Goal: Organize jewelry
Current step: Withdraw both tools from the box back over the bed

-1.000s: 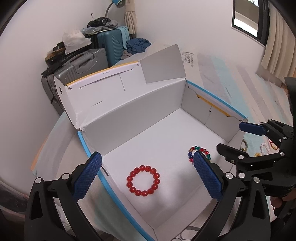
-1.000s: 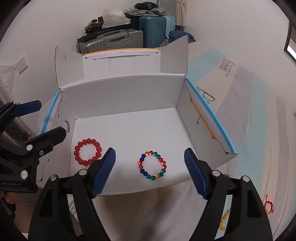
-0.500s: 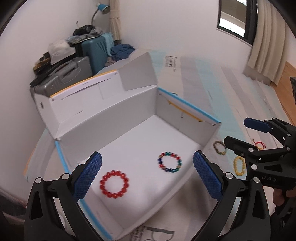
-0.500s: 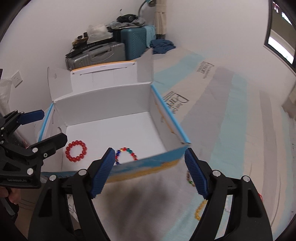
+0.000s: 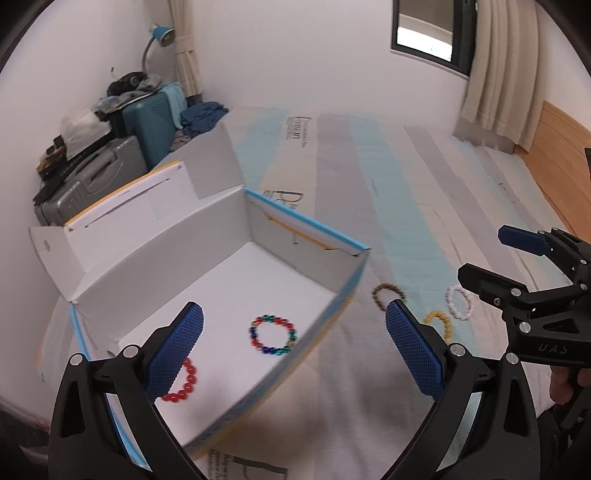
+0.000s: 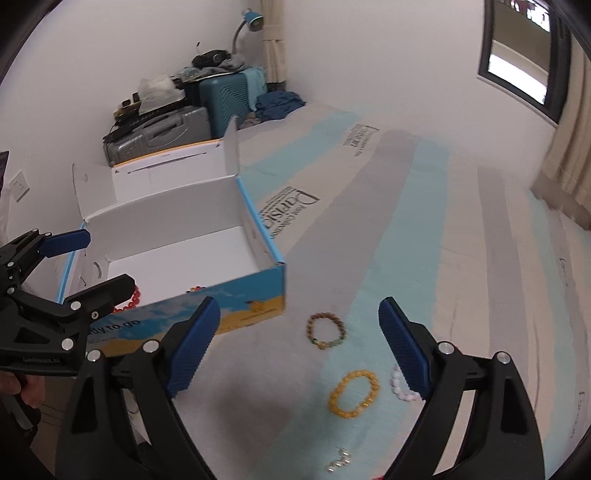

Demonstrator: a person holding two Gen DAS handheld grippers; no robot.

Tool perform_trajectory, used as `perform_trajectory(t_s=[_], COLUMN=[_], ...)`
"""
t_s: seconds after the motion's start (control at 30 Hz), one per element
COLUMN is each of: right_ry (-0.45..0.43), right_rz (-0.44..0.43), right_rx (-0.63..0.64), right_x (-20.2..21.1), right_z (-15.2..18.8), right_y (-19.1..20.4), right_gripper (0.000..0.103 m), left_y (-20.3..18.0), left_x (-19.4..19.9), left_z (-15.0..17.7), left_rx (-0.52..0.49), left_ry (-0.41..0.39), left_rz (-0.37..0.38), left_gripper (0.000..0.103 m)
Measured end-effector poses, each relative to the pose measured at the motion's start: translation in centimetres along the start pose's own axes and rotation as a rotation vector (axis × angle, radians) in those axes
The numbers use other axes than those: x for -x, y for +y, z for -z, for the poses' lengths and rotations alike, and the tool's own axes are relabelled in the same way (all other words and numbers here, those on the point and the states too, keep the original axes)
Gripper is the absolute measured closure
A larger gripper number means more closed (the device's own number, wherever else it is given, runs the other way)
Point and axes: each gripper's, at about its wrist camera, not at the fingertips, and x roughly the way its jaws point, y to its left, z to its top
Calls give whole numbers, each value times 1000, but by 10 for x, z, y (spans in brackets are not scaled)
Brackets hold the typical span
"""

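An open white box (image 5: 306, 236) with blue edges lies on the bed. Inside it are a multicolour bead bracelet (image 5: 272, 335) and a red bead bracelet (image 5: 183, 384), the red one half hidden by my left finger. My left gripper (image 5: 293, 308) hangs open over the box's right end, holding nothing. To the right of the box, a brown bracelet (image 6: 327, 330), a yellow bracelet (image 6: 354, 394) and a pale bracelet (image 6: 400, 387) lie on the cover. Above these, my right gripper (image 6: 298, 304) is empty, its jaws opening wider.
The striped bed cover (image 6: 461, 258) stretches right and away. A small silver piece (image 6: 338, 463) lies near the front. Suitcases (image 5: 103, 166) with clutter and a blue lamp (image 5: 162, 33) stand in the far corner; curtain (image 5: 498, 66) and wooden board (image 5: 565, 147) at right.
Both grippers have swung right, from above the box floor toward the bed cover. The loose bracelets have come into view. The right jaws stand a little wider.
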Motion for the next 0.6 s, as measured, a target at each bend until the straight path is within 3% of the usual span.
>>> perform_trajectory(t_s=[0.13, 0.6], right_ry=[-10, -18], right_rz=[22, 85], right_rx=[-18, -89], right_x=[11, 46], right_z=[10, 54], right_y=[-20, -86], right_gripper=[12, 7], left_y=[-23, -93], left_x=[-1, -14], left_z=[-2, 1], left_rx=[-20, -81], left_ry=[-2, 15], left_rz=[22, 91], left_gripper=[6, 6])
